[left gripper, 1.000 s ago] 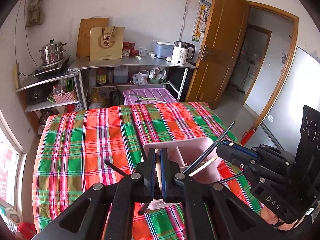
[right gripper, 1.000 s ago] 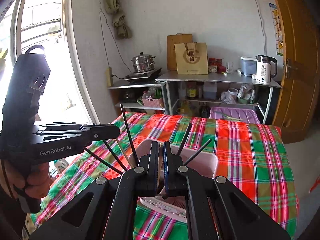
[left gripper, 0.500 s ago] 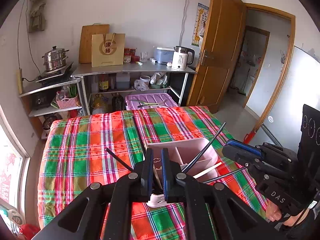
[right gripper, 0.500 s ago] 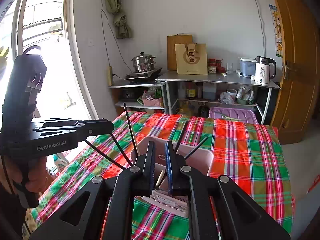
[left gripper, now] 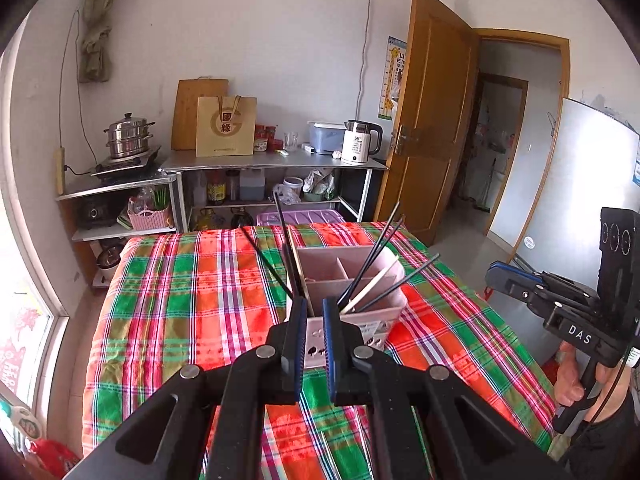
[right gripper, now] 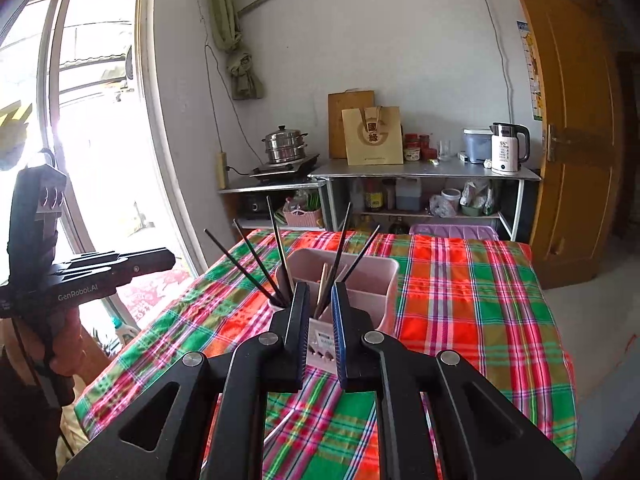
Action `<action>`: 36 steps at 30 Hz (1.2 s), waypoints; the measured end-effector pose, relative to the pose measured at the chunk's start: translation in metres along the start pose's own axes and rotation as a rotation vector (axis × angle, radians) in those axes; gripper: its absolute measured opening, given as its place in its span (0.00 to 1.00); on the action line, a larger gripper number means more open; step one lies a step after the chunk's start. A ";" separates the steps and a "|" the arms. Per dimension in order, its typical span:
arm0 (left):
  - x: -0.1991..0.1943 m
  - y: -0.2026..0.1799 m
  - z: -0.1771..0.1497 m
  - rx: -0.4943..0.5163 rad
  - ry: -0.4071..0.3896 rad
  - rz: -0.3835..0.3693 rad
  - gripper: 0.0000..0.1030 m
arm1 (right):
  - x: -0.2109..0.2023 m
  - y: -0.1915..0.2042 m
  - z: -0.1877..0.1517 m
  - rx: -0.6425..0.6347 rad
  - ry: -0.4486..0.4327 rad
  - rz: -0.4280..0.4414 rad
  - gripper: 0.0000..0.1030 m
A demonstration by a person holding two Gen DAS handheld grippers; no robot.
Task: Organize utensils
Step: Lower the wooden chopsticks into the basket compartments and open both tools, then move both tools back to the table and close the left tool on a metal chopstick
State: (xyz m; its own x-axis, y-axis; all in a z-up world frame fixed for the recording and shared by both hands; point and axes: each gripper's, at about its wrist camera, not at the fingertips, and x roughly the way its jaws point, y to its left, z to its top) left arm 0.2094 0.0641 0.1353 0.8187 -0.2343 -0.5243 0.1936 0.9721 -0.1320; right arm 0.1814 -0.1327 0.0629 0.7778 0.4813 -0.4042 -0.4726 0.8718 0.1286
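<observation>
A pale pink utensil holder with inner dividers stands on the plaid table; it also shows in the right wrist view. Several black chopsticks and a light wooden one lean out of it, seen too in the right wrist view. My left gripper is slightly open and empty, pulled back just in front of the holder. My right gripper is slightly open and empty, also just short of the holder. Each gripper appears from the side in the other view, the right gripper and the left gripper.
The table carries a red, green and white plaid cloth. Behind it stand metal shelves with a kettle, a steamer pot, a paper bag and jars. A window is at the left, an open wooden door at the right.
Both grippers have opened a little and drawn back and up from the holder. The chopsticks they held now stand in the holder.
</observation>
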 end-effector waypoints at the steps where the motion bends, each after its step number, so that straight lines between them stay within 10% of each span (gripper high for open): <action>1: -0.003 -0.001 -0.010 0.001 0.002 0.000 0.07 | -0.004 0.002 -0.007 0.001 0.003 -0.004 0.11; 14: -0.014 0.001 -0.113 -0.041 0.091 0.010 0.07 | -0.016 0.008 -0.078 0.047 0.098 0.019 0.11; 36: 0.066 -0.005 -0.156 -0.066 0.313 -0.009 0.18 | 0.018 0.007 -0.112 0.087 0.204 0.054 0.11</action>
State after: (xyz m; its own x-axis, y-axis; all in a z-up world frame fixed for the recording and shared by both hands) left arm 0.1781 0.0432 -0.0297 0.6092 -0.2431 -0.7548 0.1560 0.9700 -0.1865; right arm 0.1458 -0.1285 -0.0448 0.6486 0.5067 -0.5680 -0.4670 0.8541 0.2288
